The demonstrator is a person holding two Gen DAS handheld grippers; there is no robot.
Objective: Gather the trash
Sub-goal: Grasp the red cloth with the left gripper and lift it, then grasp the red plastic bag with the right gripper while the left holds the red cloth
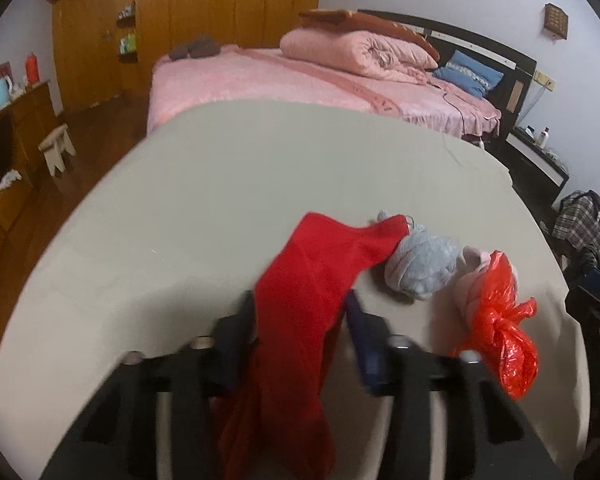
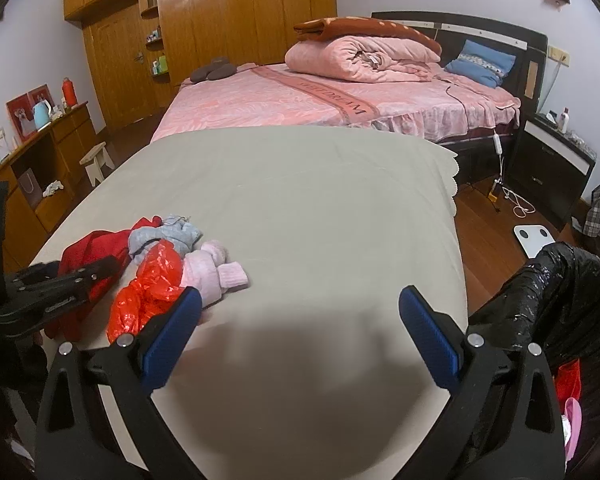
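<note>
Left gripper [image 1: 300, 312]: the jaws are standing partly apart with the red cloth [image 1: 300, 300] running down between them; motion blur is hiding whether the pads are pressing on it, so I cannot tell if it is being gripped.
Right gripper [image 2: 300, 312]: the blue-padded jaws are standing wide apart, holding nothing, hovering over bare tablecloth [image 2: 300, 200].
Step in hand: judging by the layout, the left side is working on picking up the red cloth, the first of the small pile.
Pile beyond the left fingers: a grey-blue fabric bundle [image 1: 422, 268] is lying just past the right-hand finger, touching the cloth's far corner; further right a pink fabric bundle [image 1: 474, 276] and a crumpled red plastic bag [image 1: 508, 328] are lying together.
Relative to the right fingers: the red plastic bag is sitting just beside the left-hand finger, the pink bundle touching it.
Destination: a black bin bag [image 2: 560, 300] is standing open off the table edge, right of the right gripper.
Next move: probably closing firmly on the cloth, lifting clear, carrying it to the bag.
</note>
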